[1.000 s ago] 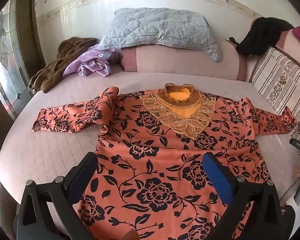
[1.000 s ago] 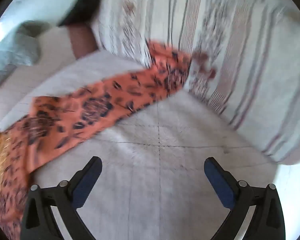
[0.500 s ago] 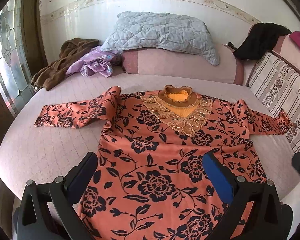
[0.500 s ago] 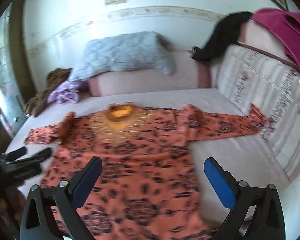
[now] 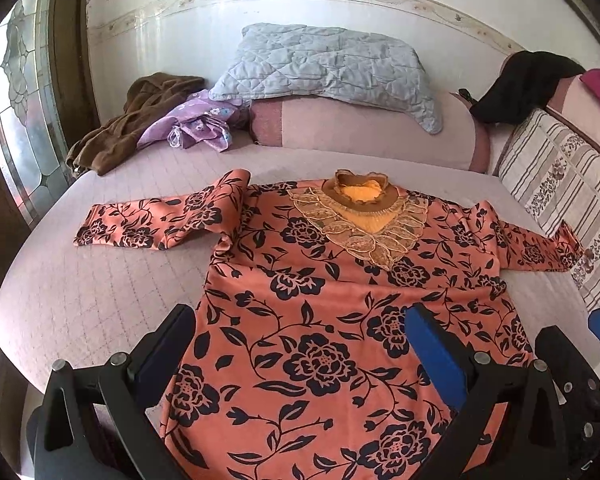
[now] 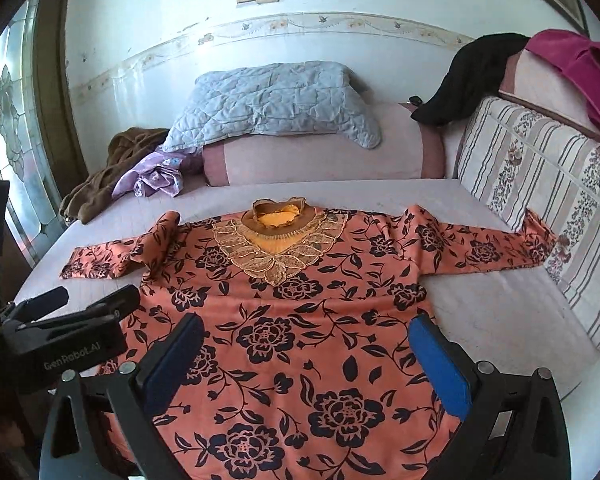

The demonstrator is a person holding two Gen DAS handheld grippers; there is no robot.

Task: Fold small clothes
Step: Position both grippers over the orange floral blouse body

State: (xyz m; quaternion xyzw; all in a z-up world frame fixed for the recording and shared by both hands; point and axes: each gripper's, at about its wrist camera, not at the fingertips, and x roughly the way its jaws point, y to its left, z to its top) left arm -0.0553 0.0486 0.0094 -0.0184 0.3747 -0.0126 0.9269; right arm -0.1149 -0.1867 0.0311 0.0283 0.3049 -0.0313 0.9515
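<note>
An orange top with black flowers (image 5: 320,300) lies spread flat on the pink bed (image 5: 80,300), sleeves out to both sides, with a yellow lace collar (image 5: 360,208) at the far end. It also shows in the right wrist view (image 6: 292,320). My left gripper (image 5: 300,344) is open and empty, held above the top's lower part. My right gripper (image 6: 308,352) is open and empty, above the same hem area. The left gripper shows at the left edge of the right wrist view (image 6: 76,320).
A grey quilted pillow (image 5: 324,64) lies on a pink bolster (image 5: 360,128) at the head of the bed. Brown and purple clothes (image 5: 160,120) are piled at the far left. A striped cushion (image 5: 560,192) and black garment (image 5: 528,84) line the right side.
My right gripper has swung from facing the right sleeve and striped cushion to facing the whole top from the hem end. My left gripper has pulled back and up a little.
</note>
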